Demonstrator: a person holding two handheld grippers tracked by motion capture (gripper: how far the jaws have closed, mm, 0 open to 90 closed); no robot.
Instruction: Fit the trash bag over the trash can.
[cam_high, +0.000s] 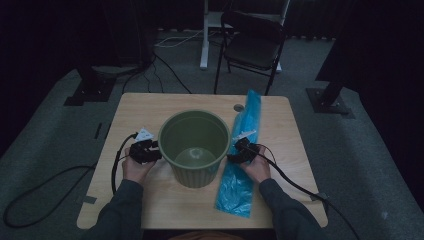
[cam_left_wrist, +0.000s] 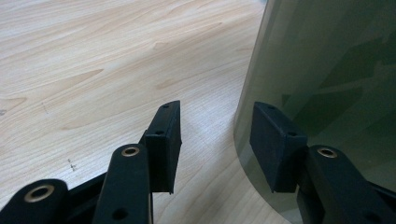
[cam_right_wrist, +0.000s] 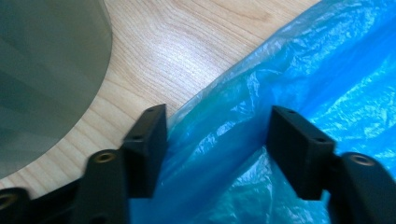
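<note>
A green plastic bin (cam_high: 195, 178) stands upright in the middle of the wooden table (cam_high: 145, 107). A long blue plastic bag (cam_high: 235, 189) lies flat to its right. My left gripper (cam_high: 153, 150) is at the bin's left wall, jaws open (cam_left_wrist: 215, 140), one jaw close against the green wall (cam_left_wrist: 327, 60) and bare wood in the gap. My right gripper (cam_high: 235, 153) is low over the bag beside the bin's right wall (cam_right_wrist: 46, 70). Its jaws (cam_right_wrist: 217, 144) are apart, with a crumpled fold of the blue bag (cam_right_wrist: 327, 70) between them and no clear pinch on it.
A black folding chair (cam_high: 252, 45) stands behind the table. Dark stand bases sit on the floor at left (cam_high: 90, 92) and right (cam_high: 330, 102). Cables trail off both grippers across the table and floor. A small round grommet (cam_high: 239, 107) is near the table's far edge.
</note>
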